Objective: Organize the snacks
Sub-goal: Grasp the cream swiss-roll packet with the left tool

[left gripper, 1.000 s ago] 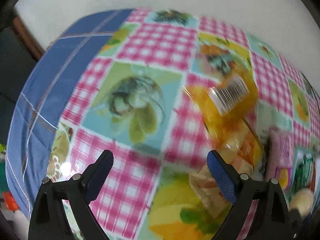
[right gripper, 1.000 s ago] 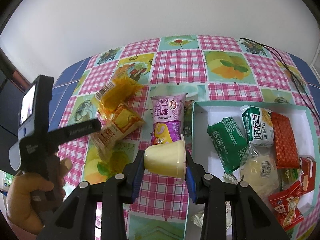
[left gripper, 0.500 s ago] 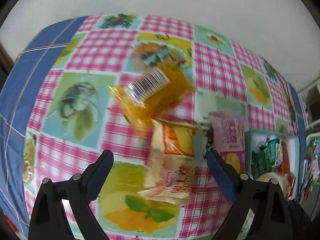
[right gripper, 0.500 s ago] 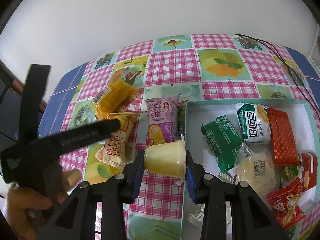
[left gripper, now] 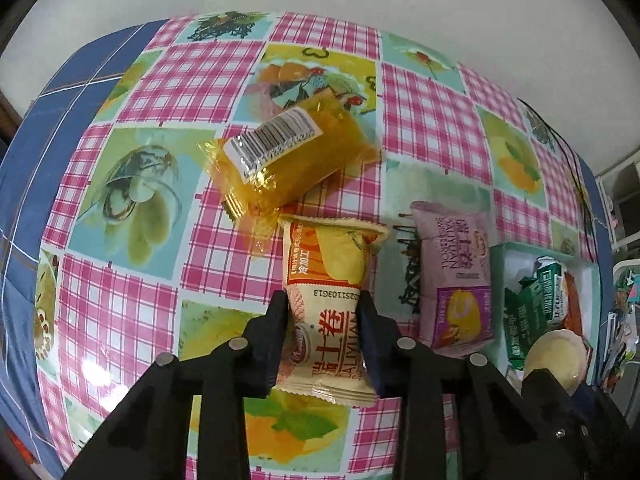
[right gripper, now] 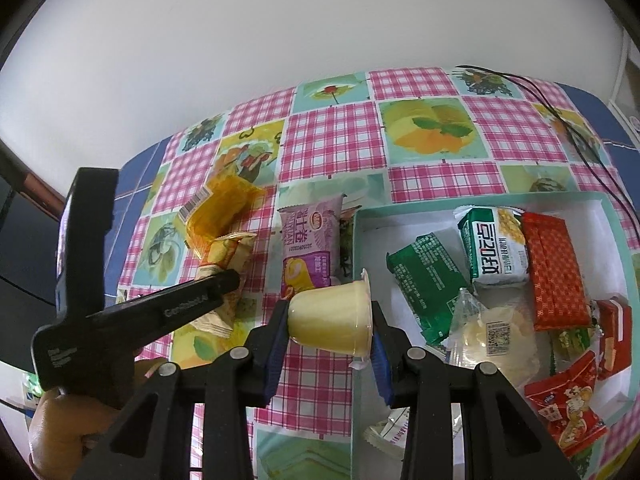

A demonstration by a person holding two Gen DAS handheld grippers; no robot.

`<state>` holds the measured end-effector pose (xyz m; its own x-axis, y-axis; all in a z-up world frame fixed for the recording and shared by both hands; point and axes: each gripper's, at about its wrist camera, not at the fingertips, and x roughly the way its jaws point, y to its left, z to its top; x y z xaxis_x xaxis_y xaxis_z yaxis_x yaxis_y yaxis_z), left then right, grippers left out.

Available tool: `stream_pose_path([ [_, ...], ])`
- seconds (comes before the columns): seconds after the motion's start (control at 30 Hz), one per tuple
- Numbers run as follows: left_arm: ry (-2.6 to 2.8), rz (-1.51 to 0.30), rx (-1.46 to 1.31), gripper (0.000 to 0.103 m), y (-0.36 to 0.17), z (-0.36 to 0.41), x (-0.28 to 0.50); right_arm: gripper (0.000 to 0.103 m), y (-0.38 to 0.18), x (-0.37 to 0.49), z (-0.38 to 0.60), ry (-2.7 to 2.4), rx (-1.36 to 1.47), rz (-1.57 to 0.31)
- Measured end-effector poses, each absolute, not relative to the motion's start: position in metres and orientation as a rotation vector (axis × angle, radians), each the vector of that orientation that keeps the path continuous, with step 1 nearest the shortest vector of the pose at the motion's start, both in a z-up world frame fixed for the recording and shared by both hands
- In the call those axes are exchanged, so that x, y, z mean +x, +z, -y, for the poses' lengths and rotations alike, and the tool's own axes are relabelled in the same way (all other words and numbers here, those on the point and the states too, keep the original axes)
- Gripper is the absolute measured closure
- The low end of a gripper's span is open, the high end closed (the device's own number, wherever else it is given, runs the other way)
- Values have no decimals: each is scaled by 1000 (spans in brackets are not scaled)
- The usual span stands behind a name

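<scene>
Cream swiss roll packet point(left gripper: 326, 312) lying on the checked tablecloth point(left gripper: 224, 248) between the left gripper point(left gripper: 322, 320) fingers, jaws closed against its sides, right gripper point(right gripper: 330, 320) clamping a yellow pudding cup point(right gripper: 330, 316) beside the snack box point(right gripper: 616, 240)

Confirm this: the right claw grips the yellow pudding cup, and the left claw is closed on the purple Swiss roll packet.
Not quite. The right claw does grip the yellow pudding cup, but the left claw is closed on the cream and orange roll packet. The purple Swiss roll packet lies untouched on the tablecloth beside it, as the left wrist view shows.
</scene>
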<state>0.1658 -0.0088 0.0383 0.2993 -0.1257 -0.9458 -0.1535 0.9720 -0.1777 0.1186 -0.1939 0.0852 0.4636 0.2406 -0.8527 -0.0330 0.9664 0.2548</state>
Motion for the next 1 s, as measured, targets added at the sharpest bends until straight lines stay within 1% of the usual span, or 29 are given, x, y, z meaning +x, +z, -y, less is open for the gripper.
stream_pose_path([
  [0.13, 26, -1265, -273, 69, 48, 9, 166, 63, 86, 119, 203, 165, 233, -1081],
  [0.37, -3, -1191, -244, 71, 89, 32, 171, 63, 92, 119, 233, 128, 290, -1061],
  [0.4, -18, -1182, -239, 72, 94, 39, 170, 63, 92, 118, 242, 119, 309, -1059],
  [0.5, -71, -1155, -211, 79, 107, 64, 168, 63, 92, 116, 261, 100, 350, -1053],
  [0.53, -85, -1149, -200, 82, 109, 73, 167, 63, 93, 115, 266, 97, 357, -1050],
  [0.67, -137, -1157, -141, 82, 104, 107, 164, 63, 96, 110, 284, 95, 385, -1033],
  [0.83, -108, -1157, -141, 81, 99, 102, 166, 63, 102, 104, 290, 101, 378, -1014],
  [0.9, -85, -1141, -146, 73, 101, 87, 169, 63, 101, 104, 289, 105, 379, -1018],
  [0.97, -60, -1133, -140, 38, 100, 72, 170, 63, 100, 105, 287, 112, 380, -1022],
  [1.0, -53, -1133, -138, 35, 98, 66, 171, 63, 99, 105, 285, 116, 379, -1027],
])
